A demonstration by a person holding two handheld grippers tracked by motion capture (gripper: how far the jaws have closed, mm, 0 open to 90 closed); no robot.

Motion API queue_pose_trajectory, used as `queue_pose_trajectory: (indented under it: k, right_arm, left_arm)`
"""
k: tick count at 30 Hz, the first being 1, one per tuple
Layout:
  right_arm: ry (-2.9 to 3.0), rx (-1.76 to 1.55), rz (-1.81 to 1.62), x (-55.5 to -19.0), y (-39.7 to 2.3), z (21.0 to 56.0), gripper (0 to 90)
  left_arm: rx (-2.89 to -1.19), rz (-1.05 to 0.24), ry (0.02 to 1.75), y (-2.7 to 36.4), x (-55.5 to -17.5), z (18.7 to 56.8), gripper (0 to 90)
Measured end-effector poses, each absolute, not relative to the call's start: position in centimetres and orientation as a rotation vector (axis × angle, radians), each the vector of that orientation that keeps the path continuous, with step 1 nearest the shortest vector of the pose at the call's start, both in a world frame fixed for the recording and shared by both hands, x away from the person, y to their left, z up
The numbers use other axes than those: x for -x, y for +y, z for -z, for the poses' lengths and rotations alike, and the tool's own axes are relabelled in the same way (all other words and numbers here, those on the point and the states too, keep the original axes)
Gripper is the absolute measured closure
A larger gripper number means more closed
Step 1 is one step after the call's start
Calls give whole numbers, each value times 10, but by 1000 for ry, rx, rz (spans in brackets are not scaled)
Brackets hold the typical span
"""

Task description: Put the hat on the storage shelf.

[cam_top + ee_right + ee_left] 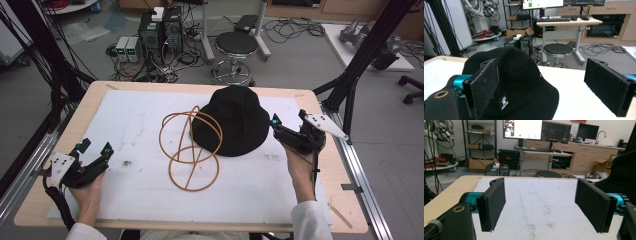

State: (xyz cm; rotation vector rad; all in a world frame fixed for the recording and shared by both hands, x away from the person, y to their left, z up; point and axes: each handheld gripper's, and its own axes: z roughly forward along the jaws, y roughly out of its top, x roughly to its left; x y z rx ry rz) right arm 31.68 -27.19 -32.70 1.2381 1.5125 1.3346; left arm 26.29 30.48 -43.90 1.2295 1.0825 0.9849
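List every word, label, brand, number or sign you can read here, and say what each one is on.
Nothing reads clearly.
Small label on the black hat: a white paw print with a word beneath it, too blurred to read.
Monitors behind the table: screen contents too small to read.
Cardboard box: dark printed letters, cut off by the hat.

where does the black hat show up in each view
High view: the black hat lies at centre right of the white mat, against the orange wire stand.
Left gripper view: its dark side fills the right edge, above the right jaw.
Right gripper view: it sits centre left, just ahead of the open jaws.
Shared landmark: the round black stool beyond the table.
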Motion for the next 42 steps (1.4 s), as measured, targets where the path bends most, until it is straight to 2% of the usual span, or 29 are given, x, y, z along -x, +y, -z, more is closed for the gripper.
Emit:
queue_pose_trajectory:
  k: [20, 42]
  right_arm:
    - [1612, -1253, -1270, -363, -234, 332, 115]
    - [1771, -1259, -1204, -400, -178, 380, 115]
  left_arm:
    - [-1230, -968, 1086, 305, -266, 440, 248]
    - [-1224, -943, 1090, 307, -269, 442, 257]
